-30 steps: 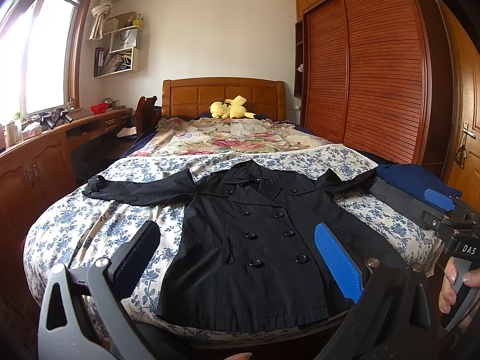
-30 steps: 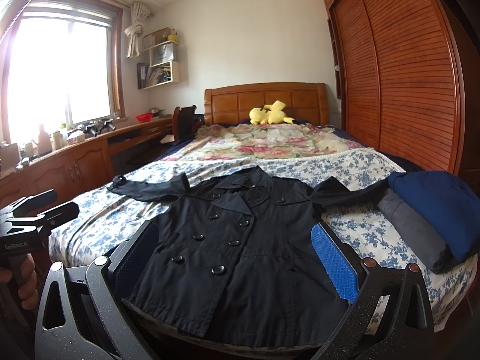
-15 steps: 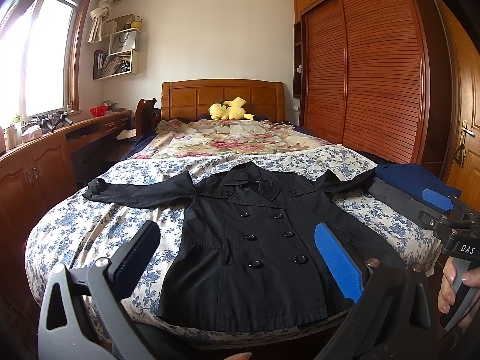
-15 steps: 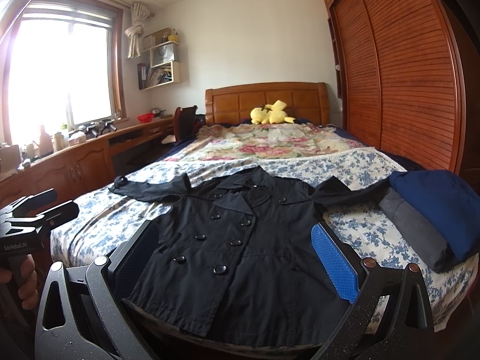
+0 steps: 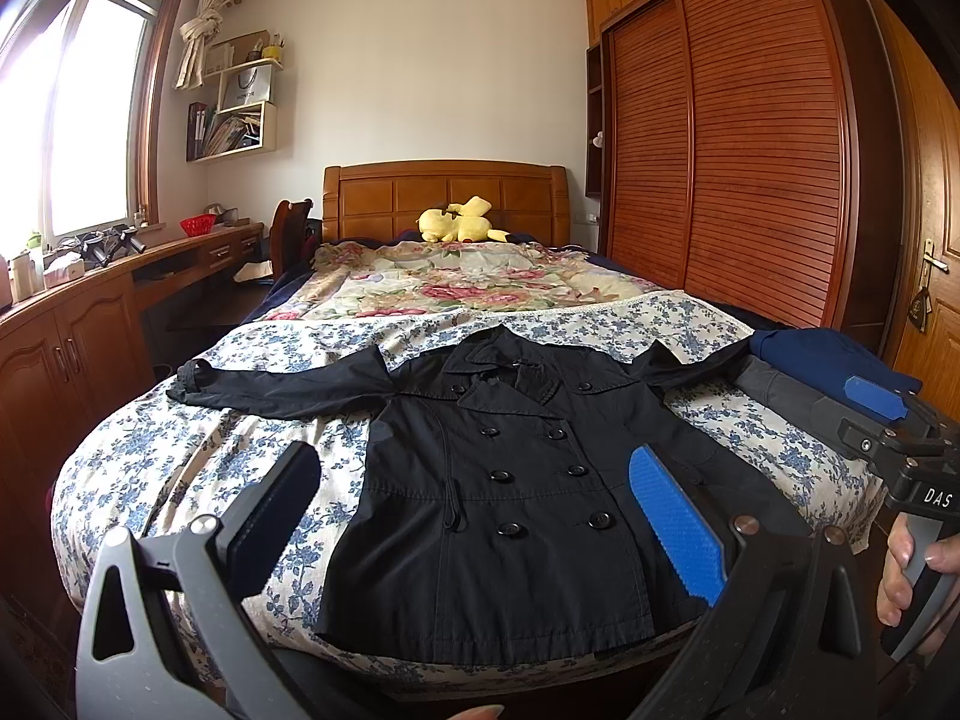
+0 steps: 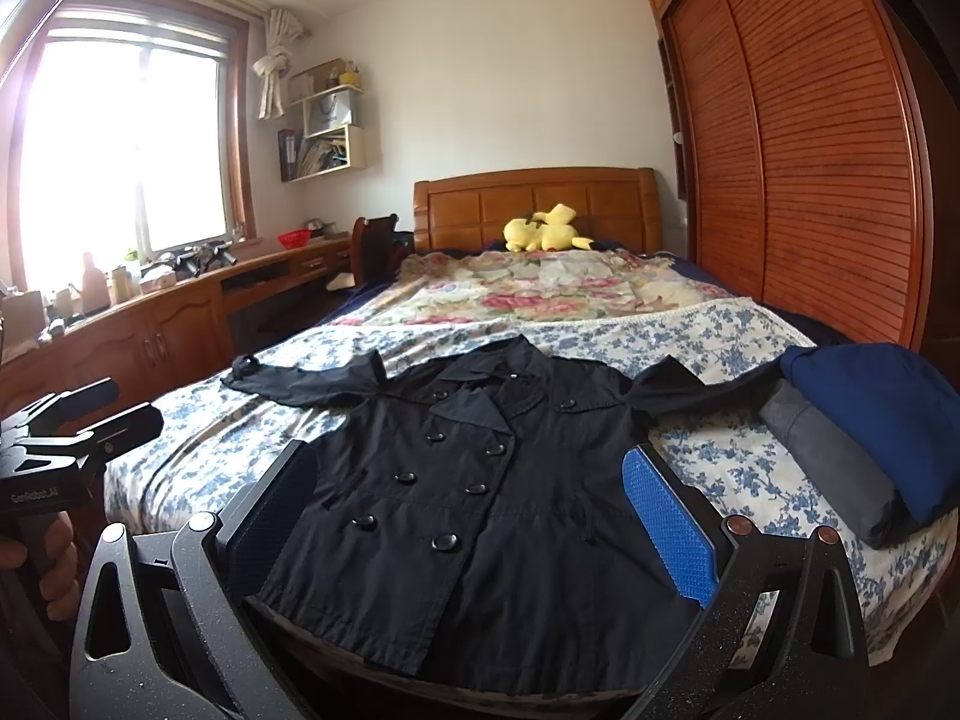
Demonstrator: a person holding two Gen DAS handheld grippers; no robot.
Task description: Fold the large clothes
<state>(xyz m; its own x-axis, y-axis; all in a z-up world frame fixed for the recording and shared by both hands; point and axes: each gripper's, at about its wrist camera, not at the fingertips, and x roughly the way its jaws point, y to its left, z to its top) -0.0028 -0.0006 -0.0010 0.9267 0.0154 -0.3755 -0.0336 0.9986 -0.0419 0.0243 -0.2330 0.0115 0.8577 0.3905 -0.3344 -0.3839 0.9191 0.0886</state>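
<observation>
A black double-breasted coat [image 5: 510, 480] lies flat, front up, on the foot of the bed, both sleeves spread sideways; it also shows in the right wrist view [image 6: 480, 480]. My left gripper [image 5: 474, 510] is open and empty, held above the bed's foot edge over the coat's hem. My right gripper [image 6: 468, 510] is open and empty, also short of the hem. Each gripper shows in the other's view: the right one [image 5: 882, 420] at the right, the left one [image 6: 66, 426] at the left.
The bed [image 5: 180, 450] has a blue floral cover. Folded blue and grey clothes [image 6: 870, 438] are stacked on its right edge, over the coat's right cuff. A yellow plush toy [image 5: 459, 228] lies at the headboard. A wooden desk [image 5: 90, 312] runs left, a wardrobe [image 5: 750, 150] right.
Both grippers have barely moved, tilting slightly so the view sits a little higher. The coat has not moved.
</observation>
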